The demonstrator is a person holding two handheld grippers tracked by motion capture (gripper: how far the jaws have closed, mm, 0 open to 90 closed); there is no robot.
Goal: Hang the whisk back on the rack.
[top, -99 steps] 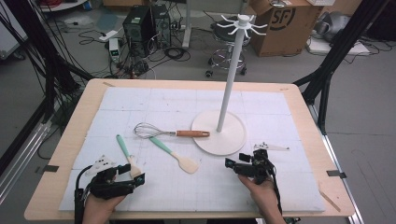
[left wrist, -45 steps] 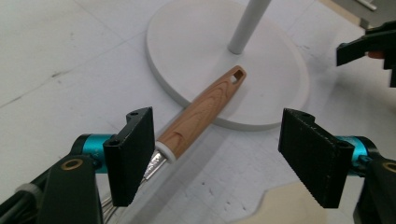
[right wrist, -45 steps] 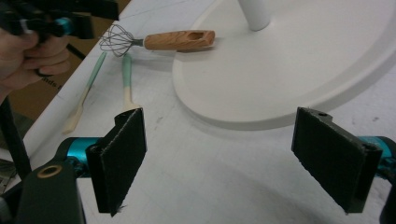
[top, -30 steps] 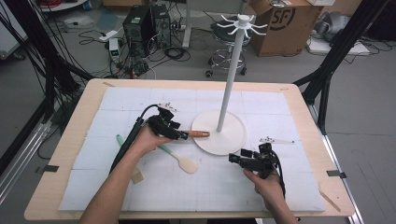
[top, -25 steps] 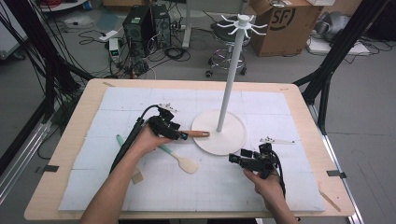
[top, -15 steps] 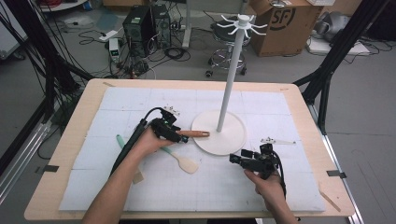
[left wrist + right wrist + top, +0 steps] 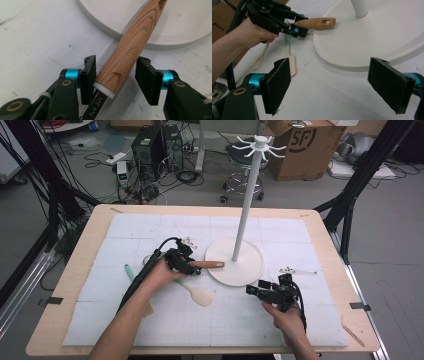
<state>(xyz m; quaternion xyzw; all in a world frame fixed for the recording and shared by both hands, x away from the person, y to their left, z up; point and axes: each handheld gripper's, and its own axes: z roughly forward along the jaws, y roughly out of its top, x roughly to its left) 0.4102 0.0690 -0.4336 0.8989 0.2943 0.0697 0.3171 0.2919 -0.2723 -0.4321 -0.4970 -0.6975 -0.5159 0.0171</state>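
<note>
- The left gripper (image 7: 113,78), back by the table's near edge a few seconds ago, now straddles the whisk's wooden handle (image 7: 130,50); its jaws have just been closing.
- One pad touches, the other stands just clear: no firm grip yet.
- The handle's far end overlaps the white stand base (image 7: 235,262).
- The right gripper (image 7: 337,85) waits wide open, holding nothing.

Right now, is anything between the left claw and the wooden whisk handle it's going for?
Nothing visible. The wooden handle already lies between the left claw's pads, which have just been closing; one pad is not yet on it.
</note>
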